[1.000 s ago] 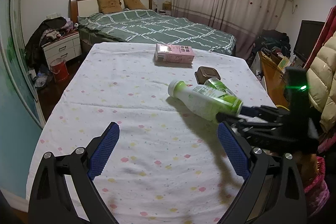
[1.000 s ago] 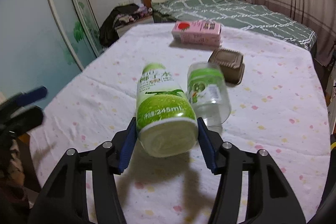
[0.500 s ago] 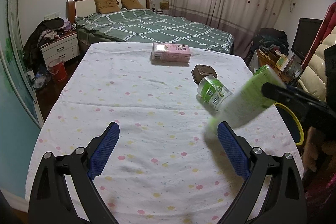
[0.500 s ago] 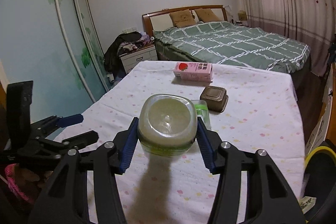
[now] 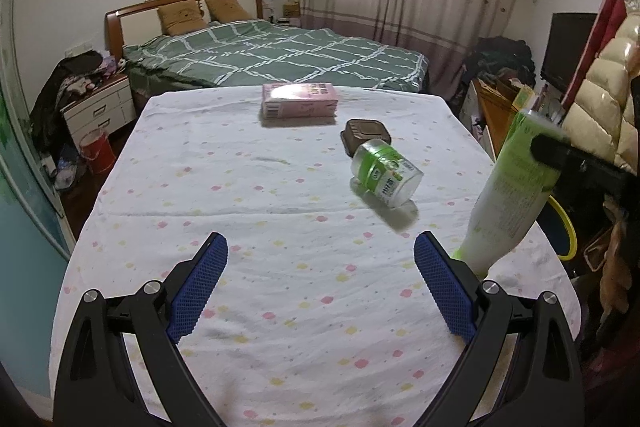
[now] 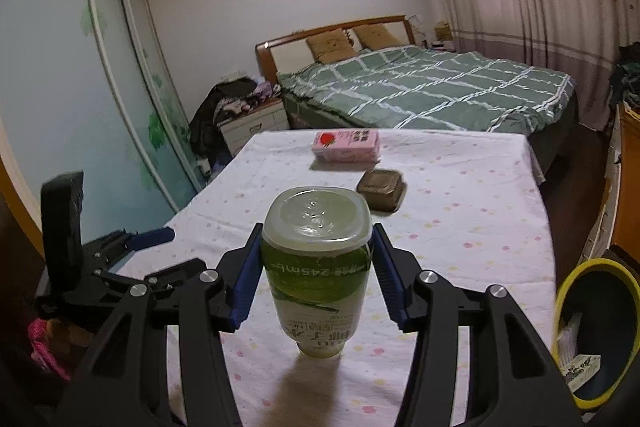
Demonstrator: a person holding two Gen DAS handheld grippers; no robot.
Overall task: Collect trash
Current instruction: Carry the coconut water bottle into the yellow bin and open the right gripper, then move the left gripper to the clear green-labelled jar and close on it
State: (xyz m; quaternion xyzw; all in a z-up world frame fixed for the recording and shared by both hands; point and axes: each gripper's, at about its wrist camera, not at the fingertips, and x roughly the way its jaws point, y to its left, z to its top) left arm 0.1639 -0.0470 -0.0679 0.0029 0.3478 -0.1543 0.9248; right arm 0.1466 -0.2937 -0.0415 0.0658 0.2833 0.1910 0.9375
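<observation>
right wrist view, right gripper (image 6: 316,277) clamping upturned green bottle (image 6: 316,267); left gripper (image 5: 320,287) spread wide

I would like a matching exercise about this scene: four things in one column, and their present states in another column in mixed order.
Things:
1. green drink bottle
2. clear jar with green label
3. pink carton
4. left gripper

States:
a. lying on its side next to the brown container
b. open, holding nothing
c. lying flat at the far end of the table
d. held upside down by the right gripper

Pairs: 1-d, 2-a, 3-c, 4-b
</observation>
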